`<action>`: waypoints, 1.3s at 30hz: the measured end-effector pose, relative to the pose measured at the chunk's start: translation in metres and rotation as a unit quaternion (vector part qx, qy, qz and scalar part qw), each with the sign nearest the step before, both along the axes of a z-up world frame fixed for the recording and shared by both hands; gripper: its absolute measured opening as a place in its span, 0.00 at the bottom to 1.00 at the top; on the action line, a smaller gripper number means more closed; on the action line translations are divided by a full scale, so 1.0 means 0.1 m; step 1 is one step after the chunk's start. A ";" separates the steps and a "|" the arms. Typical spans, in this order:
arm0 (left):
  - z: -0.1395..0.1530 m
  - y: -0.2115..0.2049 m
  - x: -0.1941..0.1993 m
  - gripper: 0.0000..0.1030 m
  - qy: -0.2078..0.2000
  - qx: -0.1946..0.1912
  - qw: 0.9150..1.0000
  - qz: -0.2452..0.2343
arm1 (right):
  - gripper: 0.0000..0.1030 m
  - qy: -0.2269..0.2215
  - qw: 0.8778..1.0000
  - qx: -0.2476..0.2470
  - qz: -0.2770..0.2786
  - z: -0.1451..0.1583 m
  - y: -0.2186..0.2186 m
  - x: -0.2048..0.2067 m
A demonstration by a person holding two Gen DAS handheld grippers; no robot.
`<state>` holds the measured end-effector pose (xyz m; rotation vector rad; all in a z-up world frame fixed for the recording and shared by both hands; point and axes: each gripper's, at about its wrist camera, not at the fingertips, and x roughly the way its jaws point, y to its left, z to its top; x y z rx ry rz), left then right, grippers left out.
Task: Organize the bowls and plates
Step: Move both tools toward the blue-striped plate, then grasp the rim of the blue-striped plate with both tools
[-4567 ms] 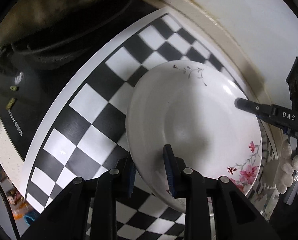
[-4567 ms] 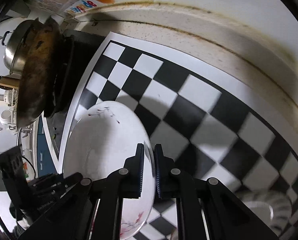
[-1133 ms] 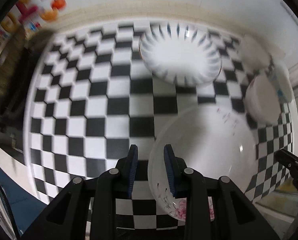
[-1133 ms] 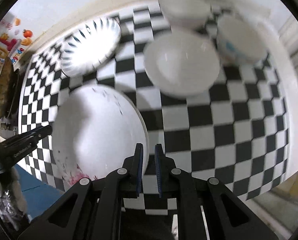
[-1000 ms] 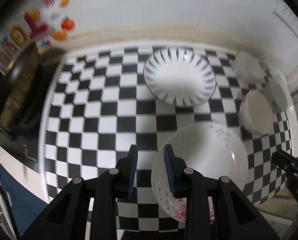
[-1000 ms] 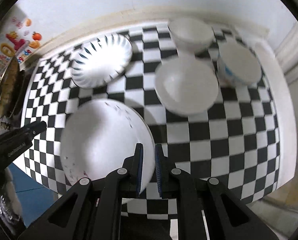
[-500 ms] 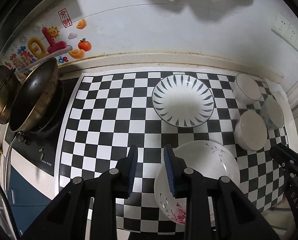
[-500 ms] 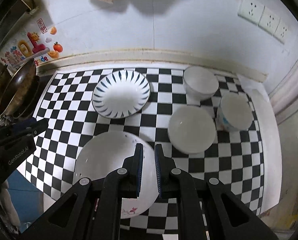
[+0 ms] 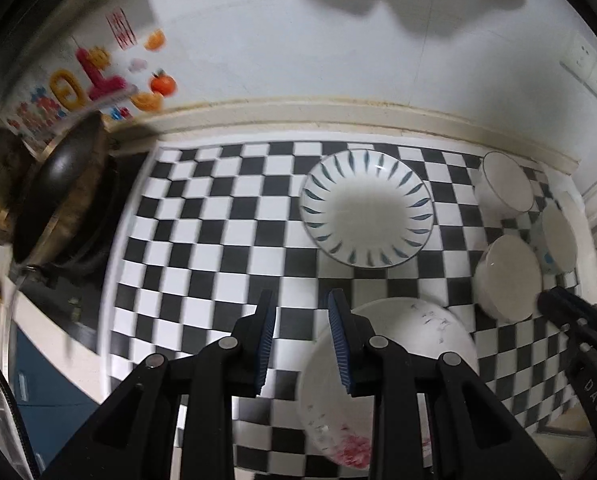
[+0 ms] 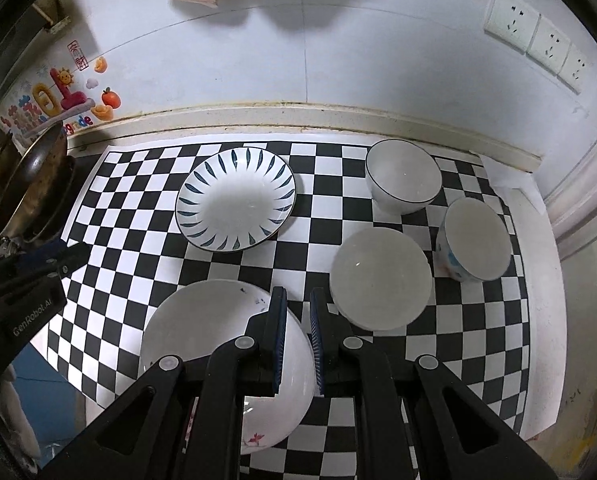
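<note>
Both hand-held grippers, left [image 9: 301,336] and right [image 10: 297,334], nearly closed, empty, above checkered surface [image 10: 234,272]. White floral plate [image 10: 202,320] lies flat near striped plate [image 10: 236,198]. Risk: low pass clips bowl rim [image 10: 380,278], bowls touching.

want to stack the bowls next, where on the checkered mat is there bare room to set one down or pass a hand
Bare checkered mat lies between the striped plate and the pan, and in the near right corner past the plain bowl. It is crowded on the right, where three bowls cluster, and near the front, where the floral plate lies.
</note>
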<state>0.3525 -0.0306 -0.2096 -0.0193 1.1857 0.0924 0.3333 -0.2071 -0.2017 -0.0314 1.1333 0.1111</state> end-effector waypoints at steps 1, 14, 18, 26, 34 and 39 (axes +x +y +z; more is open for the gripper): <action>-0.07 0.02 0.09 0.29 0.013 -0.017 1.000 0.002 | 0.25 0.010 1.000 0.011 0.002 -0.02 -0.02 0.07; -1.26 0.59 1.22 0.29 0.147 -0.198 0.965 0.093 | 0.51 0.162 0.979 0.116 0.030 -0.92 -0.10 1.90; -1.51 0.55 1.41 0.28 0.172 -0.200 0.960 0.090 | 0.51 0.203 0.973 0.102 0.040 -1.32 0.08 2.36; -1.61 0.41 1.53 0.18 0.169 -0.163 0.970 0.064 | 0.22 0.256 0.963 0.083 0.031 -1.88 0.23 2.70; -1.28 0.39 1.34 0.18 0.140 -0.153 0.977 0.049 | 0.12 0.224 0.970 0.094 0.027 -1.66 0.19 2.47; -0.89 0.40 1.12 0.18 0.114 -0.158 0.981 0.023 | 0.12 0.202 0.973 0.111 0.012 -1.34 0.14 2.15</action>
